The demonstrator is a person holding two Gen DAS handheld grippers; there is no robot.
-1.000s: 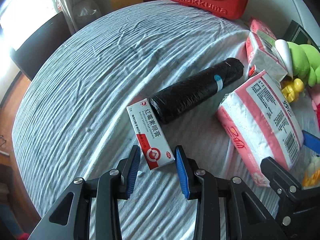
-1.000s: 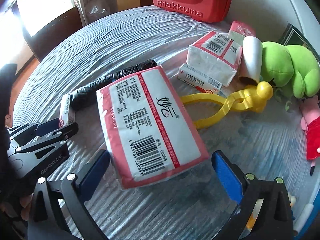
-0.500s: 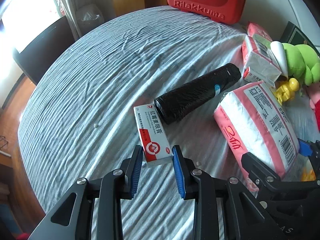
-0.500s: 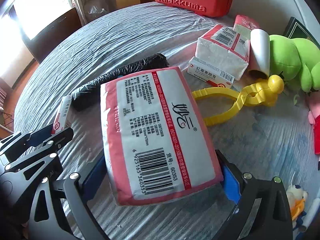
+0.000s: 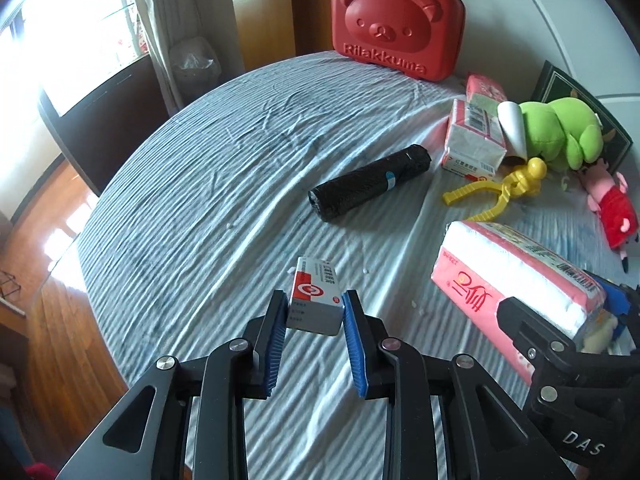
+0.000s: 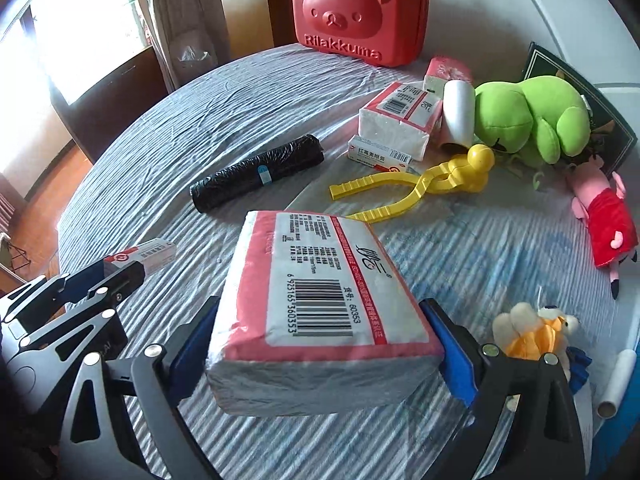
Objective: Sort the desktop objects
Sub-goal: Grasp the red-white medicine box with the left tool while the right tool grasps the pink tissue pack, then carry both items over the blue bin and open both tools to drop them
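My left gripper (image 5: 314,310) is shut on a small white and red medicine box (image 5: 316,300) and holds it off the striped tablecloth (image 5: 192,208). The box also shows in the right wrist view (image 6: 148,256). My right gripper (image 6: 320,328) is shut on a large pink and white tissue pack (image 6: 320,300), lifted above the cloth; it also shows in the left wrist view (image 5: 516,280). A black roll of bags (image 5: 370,188) lies on the cloth ahead.
A red bear case (image 6: 360,12) stands at the back. A smaller tissue pack (image 6: 400,120), a second medicine box (image 6: 378,154), yellow tongs (image 6: 416,184), a green plush (image 6: 528,120), a pink plush (image 6: 604,216) and a small plush (image 6: 536,332) lie at the right.
Both grippers closed on their objects and lifted them: the left on the medicine box, the right on the large tissue pack. The black roll stayed where it was.
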